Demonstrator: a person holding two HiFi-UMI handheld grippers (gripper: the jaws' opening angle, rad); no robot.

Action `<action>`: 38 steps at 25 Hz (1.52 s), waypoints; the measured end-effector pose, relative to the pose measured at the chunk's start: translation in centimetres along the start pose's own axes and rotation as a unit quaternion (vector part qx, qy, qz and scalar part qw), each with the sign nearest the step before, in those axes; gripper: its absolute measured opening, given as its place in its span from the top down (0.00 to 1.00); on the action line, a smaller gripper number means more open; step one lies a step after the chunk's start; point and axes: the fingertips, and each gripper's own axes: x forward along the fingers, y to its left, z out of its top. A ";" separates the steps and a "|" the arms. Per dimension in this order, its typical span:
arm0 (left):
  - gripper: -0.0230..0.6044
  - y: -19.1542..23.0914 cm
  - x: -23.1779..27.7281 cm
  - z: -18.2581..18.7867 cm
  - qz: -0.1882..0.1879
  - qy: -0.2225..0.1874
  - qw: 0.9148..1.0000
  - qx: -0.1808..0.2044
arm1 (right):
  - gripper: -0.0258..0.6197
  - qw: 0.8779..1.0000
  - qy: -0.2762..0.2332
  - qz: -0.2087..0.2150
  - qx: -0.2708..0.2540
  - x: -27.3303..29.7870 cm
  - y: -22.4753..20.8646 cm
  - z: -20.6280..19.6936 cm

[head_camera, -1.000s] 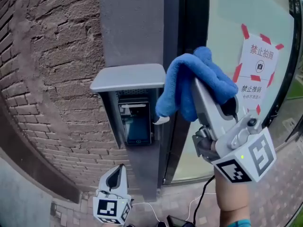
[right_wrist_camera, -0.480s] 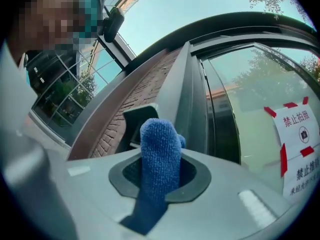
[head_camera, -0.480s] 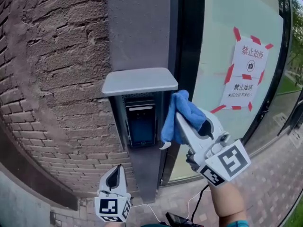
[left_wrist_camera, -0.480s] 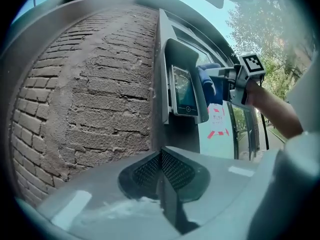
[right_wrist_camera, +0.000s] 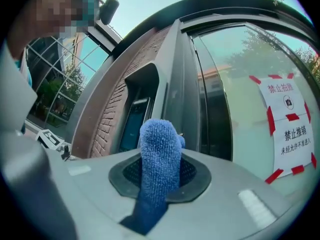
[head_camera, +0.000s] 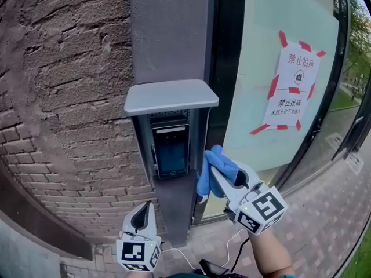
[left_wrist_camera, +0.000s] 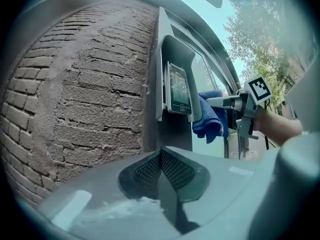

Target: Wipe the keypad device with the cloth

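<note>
Comparing with one second ago, the right tool (head_camera: 208, 184) has come down. At that time it held the cloth (head_camera: 217, 165) high, level with the grey hood (head_camera: 171, 96) above the keypad device (head_camera: 171, 150) and to the right of it. Now the cloth is lower than the screen of the keypad device, at its lower right corner. The left tool (head_camera: 141, 216) has stayed in its place, well below the keypad device.

The blue cloth is pinched between the two jaws of the right tool. It stands out past the tips as a thick roll and also hangs down along the tool. In the left gripper view the cloth is just beside the right edge of the housing of the keypad device. Whether it touches the housing I cannot tell.

The jaws of the right tool are closed tight on the cloth. The jaws of the left tool are pressed together with nothing between them, and they point up toward the keypad device. A brick wall (head_camera: 64, 97) is left of the keypad device and a notice with red tape (head_camera: 293, 84) is far to its right
</note>
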 end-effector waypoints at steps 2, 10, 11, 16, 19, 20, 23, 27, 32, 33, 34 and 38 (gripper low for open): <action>0.98 0.0 0.0 0.6 -0.002 -0.005 1.000 -0.001 | 0.87 0.999 -0.045 -0.011 -0.010 -0.2 -0.9 4.1; 0.98 0.0 -1.5 2.7 0.002 -0.018 1.000 -0.001 | 0.86 0.977 -0.198 -0.031 -0.065 -0.2 -2.6 21.7; 0.98 0.1 -1.6 2.9 0.003 -0.021 1.000 0.001 | 0.86 0.977 -0.199 -0.026 -0.072 0.3 -2.5 22.4; 0.98 0.4 -2.2 2.7 0.011 -0.020 1.000 -0.008 | 0.86 0.984 -0.166 -0.011 -0.067 2.1 -1.7 19.3; 0.98 0.1 -2.0 2.2 0.007 -0.013 1.000 -0.014 | 0.86 0.990 -0.135 -0.006 -0.043 1.9 -1.5 15.2; 0.98 -0.1 -1.8 2.0 0.004 -0.011 1.000 -0.015 | 0.86 0.992 -0.122 -0.006 -0.037 2.0 -1.3 13.6; 0.98 -1.1 -1.2 1.7 -0.011 -0.009 1.000 -0.015 | 0.86 0.996 -0.087 -0.004 -0.009 1.8 -0.9 8.9; 0.98 -2.3 -0.4 1.3 -0.028 -0.008 0.999 -0.020 | 0.86 0.998 -0.040 0.001 0.046 1.2 -0.4 2.8; 0.98 -3.1 -0.1 0.6 -0.041 -0.002 0.999 -0.025 | 0.87 0.996 0.032 0.009 0.082 0.7 0.3 -3.4; 0.98 -3.1 -0.1 0.4 -0.042 0.000 0.999 -0.027 | 0.86 0.996 0.046 0.010 0.080 0.5 0.2 -4.1; 0.98 -3.1 -0.1 0.3 -0.044 0.000 0.999 -0.028 | 0.86 0.996 0.054 0.007 0.073 0.3 0.0 -4.2; 0.98 -2.4 -0.6 0.1 -0.043 -0.004 0.999 -0.032 | 0.86 0.999 -0.007 -0.036 0.015 -0.9 -2.2 3.2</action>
